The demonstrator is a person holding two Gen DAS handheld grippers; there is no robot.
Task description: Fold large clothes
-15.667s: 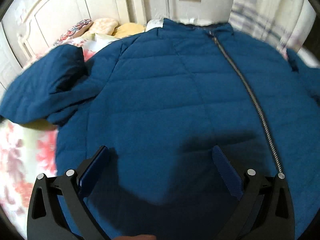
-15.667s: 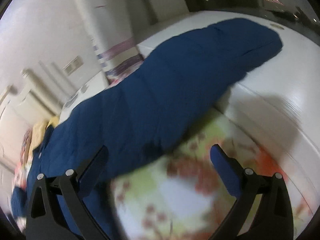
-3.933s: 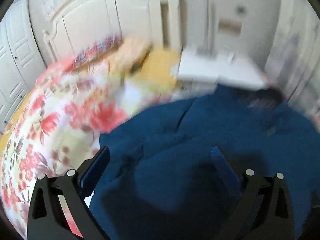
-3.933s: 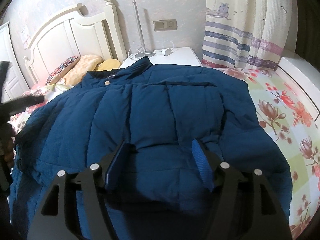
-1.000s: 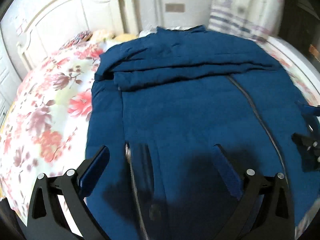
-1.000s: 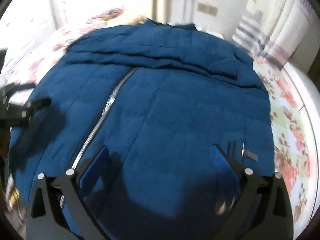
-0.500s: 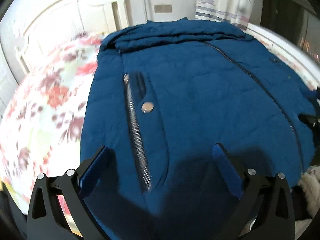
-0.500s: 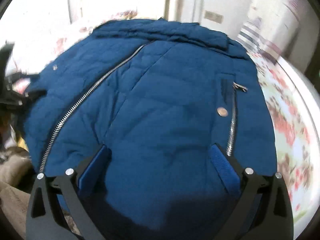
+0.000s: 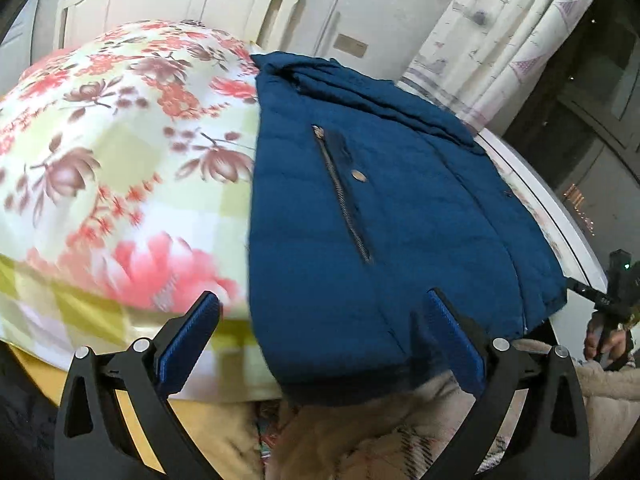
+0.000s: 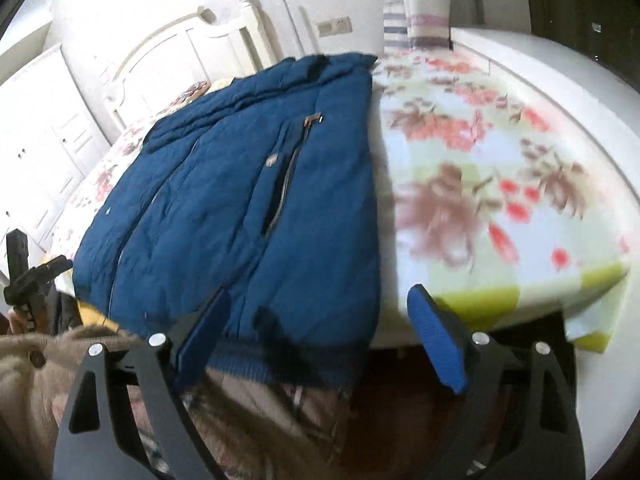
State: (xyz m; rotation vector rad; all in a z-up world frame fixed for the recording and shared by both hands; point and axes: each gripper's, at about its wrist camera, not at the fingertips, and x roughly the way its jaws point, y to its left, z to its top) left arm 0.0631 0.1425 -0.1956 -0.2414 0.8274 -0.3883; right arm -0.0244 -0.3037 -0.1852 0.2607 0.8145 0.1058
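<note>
A blue quilted jacket (image 9: pixel 384 216) lies front up on the bed, sleeves folded across its top, hem hanging over the near edge. It also shows in the right wrist view (image 10: pixel 248 208). My left gripper (image 9: pixel 324 344) is open and empty, just off the hem's left corner. My right gripper (image 10: pixel 316 344) is open and empty, near the hem's right corner. The right gripper also shows at the far right of the left wrist view (image 9: pixel 612 300), and the left gripper at the far left of the right wrist view (image 10: pixel 28 280).
The floral bedspread (image 9: pixel 120 152) covers the bed on both sides of the jacket (image 10: pixel 480 168). A white headboard (image 9: pixel 208 4) and curtain (image 9: pixel 500 40) stand behind. A white ledge (image 10: pixel 560 80) runs along the bed's right side. The person's beige fleece clothing (image 9: pixel 380 432) is below the grippers.
Both grippers have pulled back and apart, toward the foot of the bed. The left now looks at the hem's left corner, the right at its right corner. The jacket has not moved.
</note>
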